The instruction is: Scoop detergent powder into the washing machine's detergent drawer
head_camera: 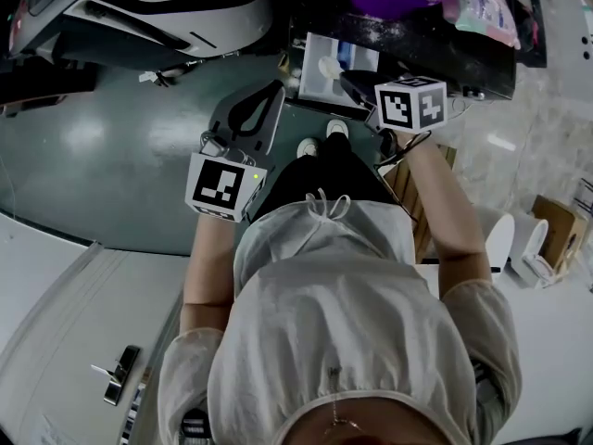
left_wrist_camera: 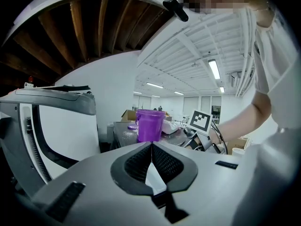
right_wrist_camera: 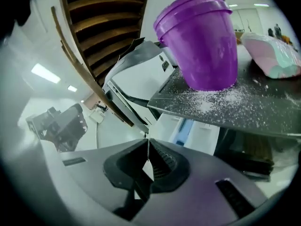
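Both pairs of jaws are pressed together, nothing between them. The left gripper (left_wrist_camera: 151, 145) is held over open floor (head_camera: 111, 146), mid-frame in the head view. The right gripper (right_wrist_camera: 148, 142) is held just under the powder-dusted edge of the washing machine top (right_wrist_camera: 225, 109). The purple cup (right_wrist_camera: 200, 41) is seen near that edge, upper right, with the open detergent drawer (right_wrist_camera: 190, 133) below it.
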{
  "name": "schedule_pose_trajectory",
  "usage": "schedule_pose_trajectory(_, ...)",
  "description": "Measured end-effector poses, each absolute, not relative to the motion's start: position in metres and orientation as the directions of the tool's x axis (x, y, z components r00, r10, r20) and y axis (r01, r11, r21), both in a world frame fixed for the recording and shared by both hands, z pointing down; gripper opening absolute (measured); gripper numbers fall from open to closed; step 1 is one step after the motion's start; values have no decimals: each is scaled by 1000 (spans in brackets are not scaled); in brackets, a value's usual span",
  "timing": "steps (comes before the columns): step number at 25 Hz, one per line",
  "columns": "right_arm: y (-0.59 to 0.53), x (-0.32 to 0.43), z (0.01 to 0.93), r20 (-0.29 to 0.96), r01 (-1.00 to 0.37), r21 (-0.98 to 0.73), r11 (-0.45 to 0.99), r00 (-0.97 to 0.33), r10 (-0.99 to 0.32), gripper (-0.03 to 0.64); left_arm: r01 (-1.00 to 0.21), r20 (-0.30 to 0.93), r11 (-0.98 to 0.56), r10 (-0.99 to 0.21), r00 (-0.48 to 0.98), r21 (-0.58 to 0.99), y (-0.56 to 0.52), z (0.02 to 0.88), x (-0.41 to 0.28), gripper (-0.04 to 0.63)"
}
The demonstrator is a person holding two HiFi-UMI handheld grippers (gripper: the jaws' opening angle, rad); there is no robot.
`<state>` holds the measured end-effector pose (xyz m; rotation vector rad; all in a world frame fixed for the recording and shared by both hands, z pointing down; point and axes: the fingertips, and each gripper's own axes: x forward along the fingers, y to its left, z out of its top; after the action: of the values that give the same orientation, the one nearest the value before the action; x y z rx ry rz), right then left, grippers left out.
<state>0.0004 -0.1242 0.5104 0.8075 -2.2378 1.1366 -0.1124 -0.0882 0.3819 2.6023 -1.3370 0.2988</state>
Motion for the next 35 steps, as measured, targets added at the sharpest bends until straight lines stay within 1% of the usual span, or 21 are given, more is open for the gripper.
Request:
schedule_pose_trajectory(4, -126, -4, 531, 724, -702, -385, 599, -632, -277, 14, -812, 268, -579, -772, 577, 79, -88, 398, -114, 21)
schedule_pose_trajectory(7, -127, -8, 537, 758, -669, -266, 695, -590, -278, 14, -817, 287, -569, -771, 568, 89, -87, 410, -116, 21)
schedule_pose_trajectory(12, -126, -17, 536, 793, -559, -42, 828, -523, -313, 14, -821, 288, -562, -774, 564, 101, -87, 416, -119, 21)
schedule_pose_trajectory(15, -122, -18, 536, 796, -479, 86, 874, -495, -349, 14, -816, 277, -565, -770, 574, 121, -85, 414, -116, 21)
schedule_pose_trajectory(19, -122, -16, 533, 770, -408, 234, 883, -477, -424, 14, -817, 270, -565, -774, 573, 114, -83, 413, -117, 21)
schedule_pose_trajectory(24, -122, -21, 523, 724, -334, 370, 867, -481, -494, 14, -822, 267, -558, -780, 566, 112, -82, 412, -120, 21)
schedule_pose_trajectory(30, -127, -23, 507, 640, -204, 599, 774, -458, -617, 14, -822, 297, -556, -770, 564, 120, -81, 414, -123, 21)
schedule_pose_trajectory(33, -123, -21, 514, 652, -130, 636, 761, -436, -620, 14, -819, 255, -562, -781, 570, 112, -85, 410, -121, 21)
schedule_pose_trajectory(35, -123, -20, 514, 648, -141, 637, 758, -436, -625, 14, -816, 249, -568, -780, 574, 106, -86, 409, -119, 21)
